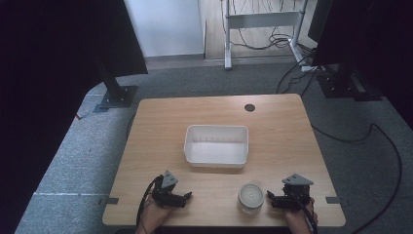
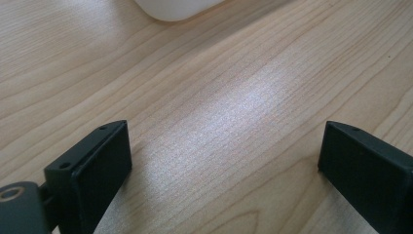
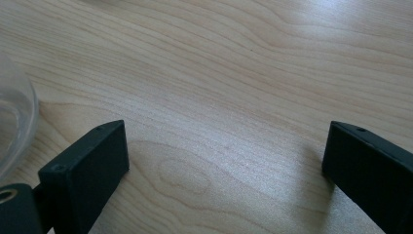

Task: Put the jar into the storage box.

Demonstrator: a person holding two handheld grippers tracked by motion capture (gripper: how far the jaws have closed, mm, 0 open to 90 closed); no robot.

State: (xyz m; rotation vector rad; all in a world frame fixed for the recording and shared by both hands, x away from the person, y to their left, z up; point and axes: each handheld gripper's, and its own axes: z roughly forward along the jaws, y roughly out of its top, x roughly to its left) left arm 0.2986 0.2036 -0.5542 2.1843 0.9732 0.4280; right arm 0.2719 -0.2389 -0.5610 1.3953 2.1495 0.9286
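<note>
Two black two-jaw grippers rest low over the light wooden table (image 1: 146,141) in the high view, both close to its near edge. The left gripper (image 1: 187,196) sits toward the near left corner, held by a hand (image 1: 155,217) that comes in from below, and its jaws point toward the table's middle. The right gripper (image 1: 269,200) sits toward the near right corner in the other hand (image 1: 297,219), and its jaws point left at a small clear round glass jar (image 1: 251,197) that stands upright just beside them, without clear contact. A white rectangular plastic tub (image 1: 216,145) lies in the middle of the table, well apart from both grippers, and a small dark round hole (image 1: 250,107) marks the far edge.

In the left gripper view, the left gripper (image 2: 224,158) has its jaws spread wide with bare wood grain between them, and a rounded corner of the white tub (image 2: 175,9) shows at the top.

In the right gripper view, the right gripper (image 3: 226,158) likewise has its jaws spread wide over bare wood, gripping nothing. The curved clear rim of the glass jar (image 3: 17,126) lies at the left, just beyond the left jaw and apart from it.
</note>
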